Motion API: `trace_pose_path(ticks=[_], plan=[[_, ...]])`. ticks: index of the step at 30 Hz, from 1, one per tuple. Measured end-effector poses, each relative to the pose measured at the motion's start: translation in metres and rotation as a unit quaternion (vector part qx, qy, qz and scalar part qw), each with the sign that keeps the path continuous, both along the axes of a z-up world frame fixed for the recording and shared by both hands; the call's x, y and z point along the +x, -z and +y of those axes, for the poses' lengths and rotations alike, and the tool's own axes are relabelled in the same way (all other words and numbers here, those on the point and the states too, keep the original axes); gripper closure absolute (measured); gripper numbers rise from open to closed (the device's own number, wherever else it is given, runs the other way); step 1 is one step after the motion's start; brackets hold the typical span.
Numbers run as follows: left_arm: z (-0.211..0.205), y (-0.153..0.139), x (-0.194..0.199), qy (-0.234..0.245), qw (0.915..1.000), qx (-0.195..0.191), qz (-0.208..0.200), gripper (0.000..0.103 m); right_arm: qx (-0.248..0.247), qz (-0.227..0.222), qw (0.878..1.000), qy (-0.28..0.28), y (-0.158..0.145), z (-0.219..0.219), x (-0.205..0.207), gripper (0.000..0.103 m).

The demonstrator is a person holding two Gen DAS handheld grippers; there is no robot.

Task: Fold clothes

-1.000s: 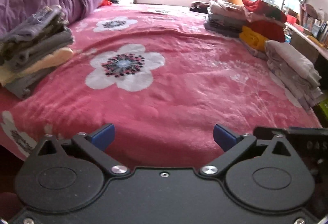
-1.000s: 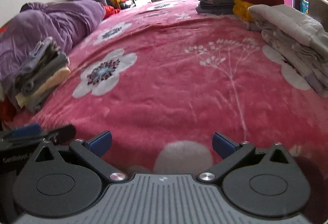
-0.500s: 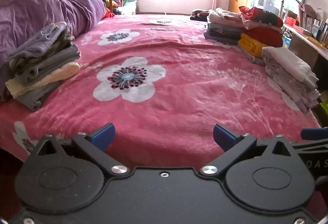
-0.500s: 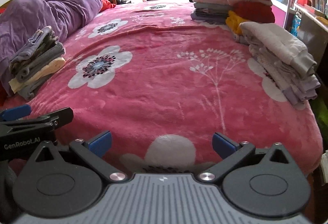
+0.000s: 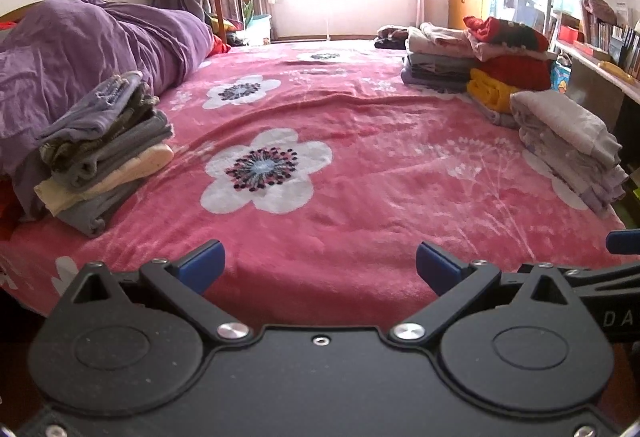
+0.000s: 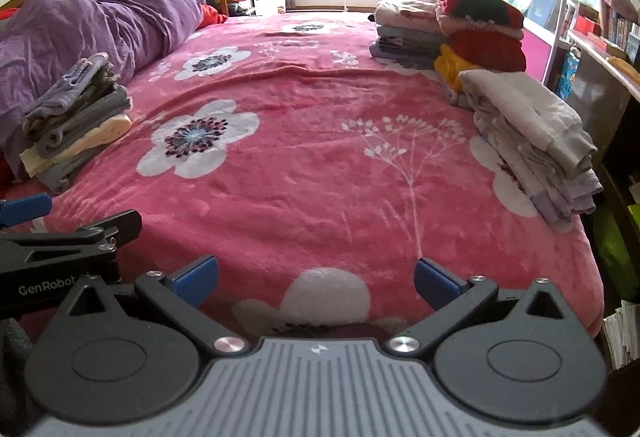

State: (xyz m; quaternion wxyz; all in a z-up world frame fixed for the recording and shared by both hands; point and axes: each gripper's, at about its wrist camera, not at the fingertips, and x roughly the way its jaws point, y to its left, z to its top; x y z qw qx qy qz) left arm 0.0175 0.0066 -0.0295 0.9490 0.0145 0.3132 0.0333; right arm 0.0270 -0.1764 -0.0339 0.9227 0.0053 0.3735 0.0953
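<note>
Left wrist view: the left gripper (image 5: 318, 263) hangs with jaws spread and empty over the pink flowered fleece blanket (image 5: 360, 173); a folded stack of grey and cream clothes (image 5: 106, 153) sits at the blanket's left edge. Right wrist view: the right gripper (image 6: 316, 283) is likewise spread and empty, with a folded pile of pale grey and lilac garments (image 6: 536, 145) on the blanket's right edge; such cloth looks soft, light and limp, best pinched at an edge or corner.

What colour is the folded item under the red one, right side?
Yellow, clearest in the left wrist view.

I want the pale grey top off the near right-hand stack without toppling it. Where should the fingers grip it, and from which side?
Probably grip the rounded folded edge of the pale grey top that faces the middle of the bed, coming in low from that side with the right gripper. There the fold gathers the layers into one bundle.
</note>
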Motion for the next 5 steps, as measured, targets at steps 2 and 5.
trace_pose_path(ticks=[2,5], plan=[[0.0010,-0.0034,-0.0037,-0.002,1.0000,0.000,-0.004,0.001,0.002,-0.004,1.000,-0.002,-0.0047,-0.0001,-0.0007,0.000],[0.0012,-0.0073,-0.0097,-0.008,0.9998,0.004,-0.017,0.001,0.001,-0.008,1.000,-0.003,-0.0077,0.0022,-0.0026,0.000]])
